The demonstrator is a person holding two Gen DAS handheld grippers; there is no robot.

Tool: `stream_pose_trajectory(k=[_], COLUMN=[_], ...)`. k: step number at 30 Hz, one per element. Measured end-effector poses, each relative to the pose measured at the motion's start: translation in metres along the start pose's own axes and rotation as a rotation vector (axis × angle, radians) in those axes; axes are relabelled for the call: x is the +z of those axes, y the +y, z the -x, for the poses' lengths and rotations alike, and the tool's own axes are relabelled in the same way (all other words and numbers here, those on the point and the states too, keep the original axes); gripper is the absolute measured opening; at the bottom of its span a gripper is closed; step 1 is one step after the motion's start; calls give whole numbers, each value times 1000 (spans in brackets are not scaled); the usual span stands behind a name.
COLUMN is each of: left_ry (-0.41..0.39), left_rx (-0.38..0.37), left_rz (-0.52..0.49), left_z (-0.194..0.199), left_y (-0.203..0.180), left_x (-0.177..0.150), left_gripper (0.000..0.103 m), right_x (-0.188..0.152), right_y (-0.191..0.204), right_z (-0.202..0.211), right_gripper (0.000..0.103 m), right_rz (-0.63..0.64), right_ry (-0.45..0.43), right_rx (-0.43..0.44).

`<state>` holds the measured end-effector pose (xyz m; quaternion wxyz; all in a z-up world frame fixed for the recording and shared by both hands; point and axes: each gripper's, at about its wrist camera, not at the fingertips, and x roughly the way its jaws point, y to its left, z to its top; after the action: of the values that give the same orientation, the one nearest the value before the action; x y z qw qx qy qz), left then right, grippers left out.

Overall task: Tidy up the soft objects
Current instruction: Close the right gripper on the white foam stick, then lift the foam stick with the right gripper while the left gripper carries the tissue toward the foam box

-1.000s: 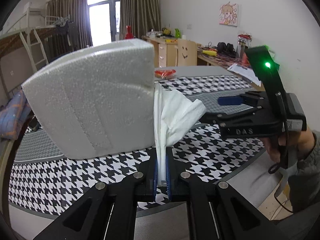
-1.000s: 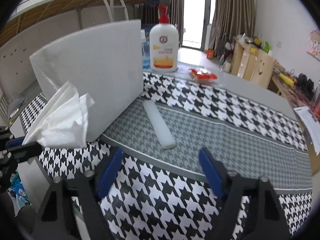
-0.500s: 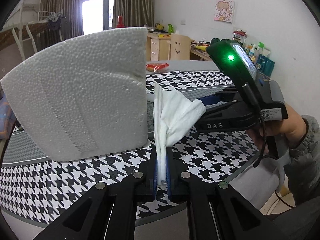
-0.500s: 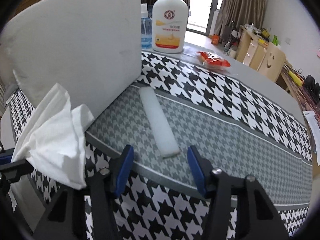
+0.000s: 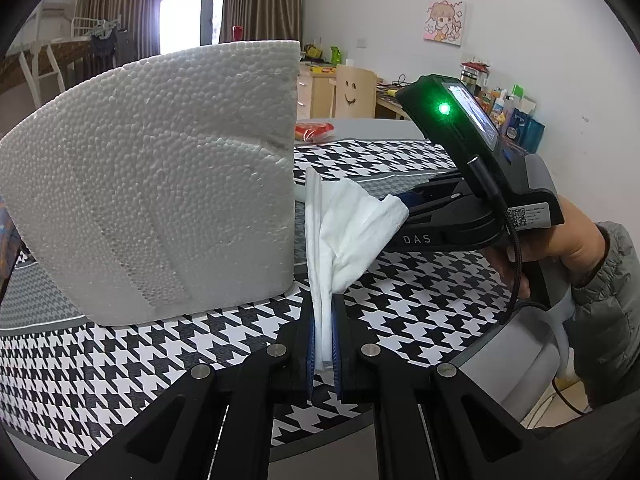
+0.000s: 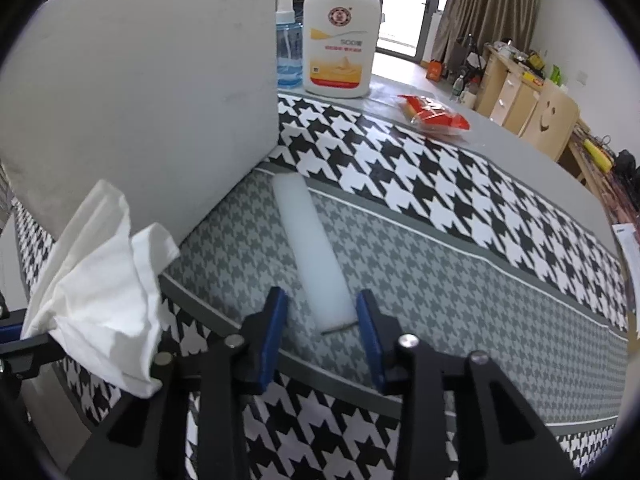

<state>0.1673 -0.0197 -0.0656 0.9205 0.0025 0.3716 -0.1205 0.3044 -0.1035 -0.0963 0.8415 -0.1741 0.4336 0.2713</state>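
My left gripper is shut on a crumpled white tissue and holds it above the houndstooth cloth; the tissue also shows in the right wrist view. A big white foam block stands upright just left of it, and shows in the right wrist view. My right gripper is open, its blue-padded jaws on either side of the near end of a long white foam strip lying flat on the grey band. I cannot tell if the pads touch it. The right gripper body shows beyond the tissue.
A white pump bottle and a blue bottle stand at the table's far edge. A red snack packet lies to their right. The table edge runs close below both grippers. Desks and drawers stand behind.
My right gripper has moved forward and down to the foam strip and its jaws have narrowed around the strip's near end. The left gripper still holds the tissue, with the foam block nearer.
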Motion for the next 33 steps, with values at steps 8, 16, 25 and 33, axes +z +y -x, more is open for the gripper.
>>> stream_pose_trajectory(k=[8,16,25,33], left_ry=[-6,-25,-55,-75], left_rx=[1,5,31,39], left_rz=[6,-1,0,-25], left_z=[0,7,25,43], left_y=[-1,-5,-6,-16], left_x=[1,4,6,1], left_gripper=[7,7,7,7], right_x=[-1,-5,-17,-37], right_y=[-6,-7,-8,-9], right_z=[1,17,46,79], right_gripper=[23,19,19,19], right_rz=[-23,-41,-70,-122], right_ry=[1,-35,-102,-174], right_rx=[5,21,14,8])
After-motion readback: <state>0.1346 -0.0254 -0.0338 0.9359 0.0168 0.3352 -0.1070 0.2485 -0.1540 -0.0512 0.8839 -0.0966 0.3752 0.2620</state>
